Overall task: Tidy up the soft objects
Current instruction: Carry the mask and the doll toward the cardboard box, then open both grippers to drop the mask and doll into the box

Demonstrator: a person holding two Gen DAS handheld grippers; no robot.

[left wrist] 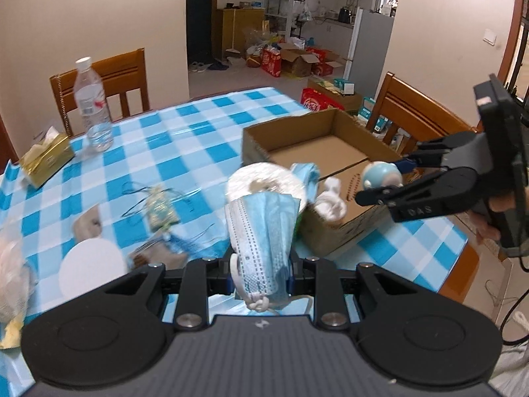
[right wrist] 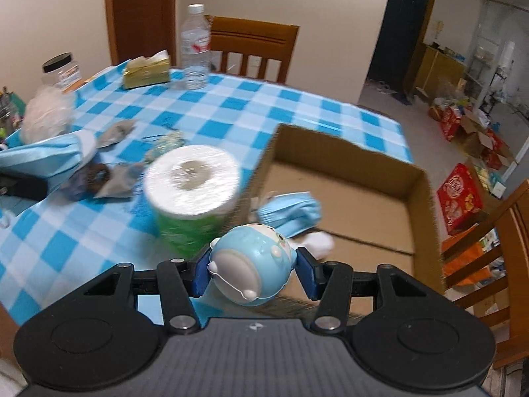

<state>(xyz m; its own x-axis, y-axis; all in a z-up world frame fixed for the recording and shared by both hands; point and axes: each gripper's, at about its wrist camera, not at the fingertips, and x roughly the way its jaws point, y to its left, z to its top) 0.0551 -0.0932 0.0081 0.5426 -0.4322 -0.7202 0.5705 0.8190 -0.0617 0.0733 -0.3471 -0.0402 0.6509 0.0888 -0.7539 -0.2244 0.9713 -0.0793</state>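
You've got both tools loaded: left gripper (left wrist: 261, 274) is pinched nearly closed on a folded blue face mask (left wrist: 261, 228), w/ the mask standing up out of the jaws above the checked tablecloth (left wrist: 185, 139), short of the cardboard box (left wrist: 297, 139); right gripper (right wrist: 253, 273) is partway open w/ its blue pads (right wrist: 202, 273) clamped on both sides of a round blue toy (right wrist: 253, 258), hanging at the box's near edge. Another mask (right wrist: 291, 213) and a white soft bit (right wrist: 319, 243) already sit inside, so aim for bare cardboard beyond them. Carry each clear of the paper roll (right wrist: 193, 178), which stands just beside the box wall, get fully over the rim before letting go, and drop low so the toy doesn't roll out
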